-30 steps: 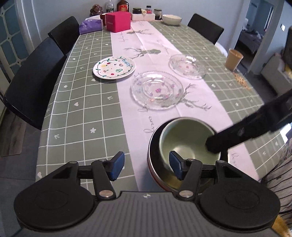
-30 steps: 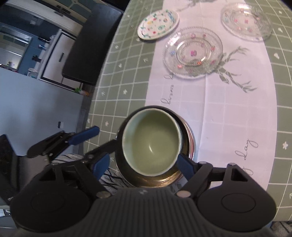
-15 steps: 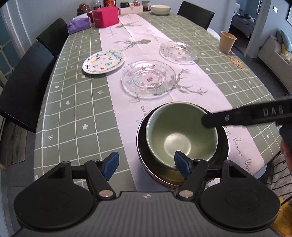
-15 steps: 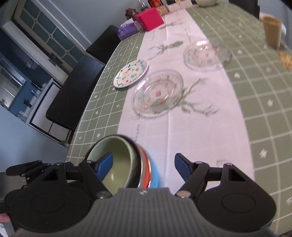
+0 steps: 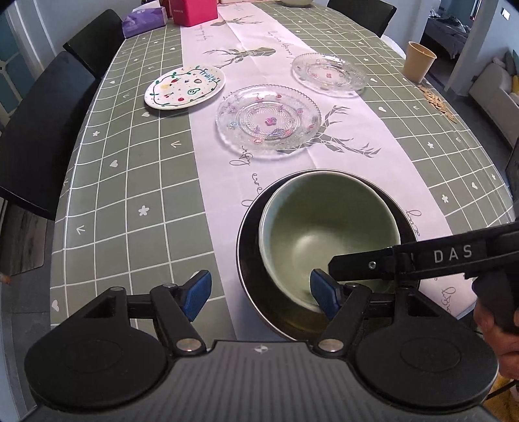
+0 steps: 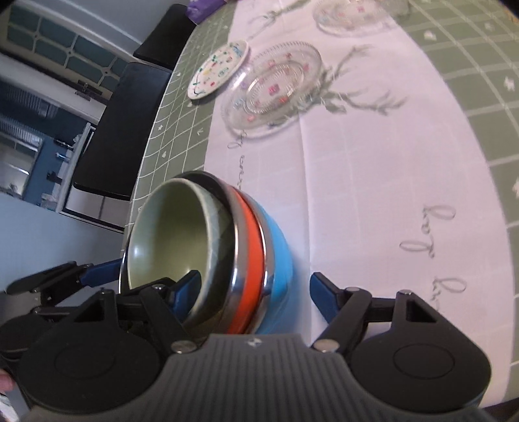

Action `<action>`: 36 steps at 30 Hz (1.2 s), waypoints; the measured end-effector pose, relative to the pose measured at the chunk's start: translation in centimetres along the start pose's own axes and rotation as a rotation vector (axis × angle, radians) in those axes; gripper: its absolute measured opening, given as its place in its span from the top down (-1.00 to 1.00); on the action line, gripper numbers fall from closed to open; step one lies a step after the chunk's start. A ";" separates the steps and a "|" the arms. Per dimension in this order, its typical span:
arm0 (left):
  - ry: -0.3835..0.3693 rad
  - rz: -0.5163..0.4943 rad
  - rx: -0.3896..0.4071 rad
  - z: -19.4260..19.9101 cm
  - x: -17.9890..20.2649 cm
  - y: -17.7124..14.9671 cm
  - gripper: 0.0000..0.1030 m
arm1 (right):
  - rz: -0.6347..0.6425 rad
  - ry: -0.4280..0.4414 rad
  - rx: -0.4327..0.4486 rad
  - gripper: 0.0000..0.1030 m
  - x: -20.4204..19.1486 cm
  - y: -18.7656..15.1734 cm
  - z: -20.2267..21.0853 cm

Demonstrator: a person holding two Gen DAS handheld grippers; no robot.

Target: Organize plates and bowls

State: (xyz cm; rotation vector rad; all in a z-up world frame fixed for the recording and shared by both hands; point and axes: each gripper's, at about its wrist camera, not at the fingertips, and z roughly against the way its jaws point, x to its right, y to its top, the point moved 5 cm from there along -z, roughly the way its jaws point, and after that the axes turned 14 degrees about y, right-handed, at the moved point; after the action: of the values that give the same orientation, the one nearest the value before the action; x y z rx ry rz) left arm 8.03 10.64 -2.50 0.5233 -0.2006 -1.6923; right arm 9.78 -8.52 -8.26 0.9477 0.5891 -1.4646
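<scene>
A green bowl [image 5: 327, 227] sits nested in a stack: a dark steel-rimmed bowl [image 5: 249, 246], then an orange bowl [image 6: 249, 259] and a blue bowl [image 6: 279, 256]. My left gripper [image 5: 261, 293] is open, one pad over the cloth and the other inside the green bowl's near rim. My right gripper [image 6: 256, 293] straddles the stack's wall with its jaws closing: one pad is inside the green bowl, the other stands apart from the blue bowl. A white fruit-print plate [image 5: 185, 86] and two glass plates [image 5: 268, 121] [image 5: 329, 74] lie farther up the table.
Black chairs [image 5: 42, 130] line the table's left side. A pink box [image 5: 194, 11] and a purple tissue box [image 5: 144, 21] stand at the far end. A tan cup [image 5: 420, 61] is beyond the right edge. A person's hand [image 5: 496, 334] holds the right gripper.
My right gripper dropped and rolled from above the stack to its side, one finger now inside the green bowl, its jaws narrower. The left jaws widened and the left gripper sank a little.
</scene>
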 end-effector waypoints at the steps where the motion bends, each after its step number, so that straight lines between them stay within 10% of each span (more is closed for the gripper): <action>1: -0.003 0.011 -0.004 -0.1 -0.1 0.1 -0.59 | -0.036 0.019 0.000 -0.23 0.3 0.0 -0.1; 17: -0.026 0.122 -0.088 -1.6 -1.1 0.7 -0.40 | -0.119 -0.006 0.085 0.14 0.4 1.4 -1.0; 23: -0.026 0.093 -0.081 -1.4 -0.9 0.2 -0.08 | -0.095 0.015 0.034 -0.17 0.0 1.1 -1.6; 36: -0.031 0.030 -0.037 -0.2 -0.3 -0.3 -0.34 | -0.096 0.056 0.058 -0.41 0.2 1.3 -0.1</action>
State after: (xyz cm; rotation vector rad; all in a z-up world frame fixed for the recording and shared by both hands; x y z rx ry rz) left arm 7.88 10.99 -2.72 0.4650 -0.1984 -1.6729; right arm 11.13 -8.73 -8.20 1.0203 0.6436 -1.5522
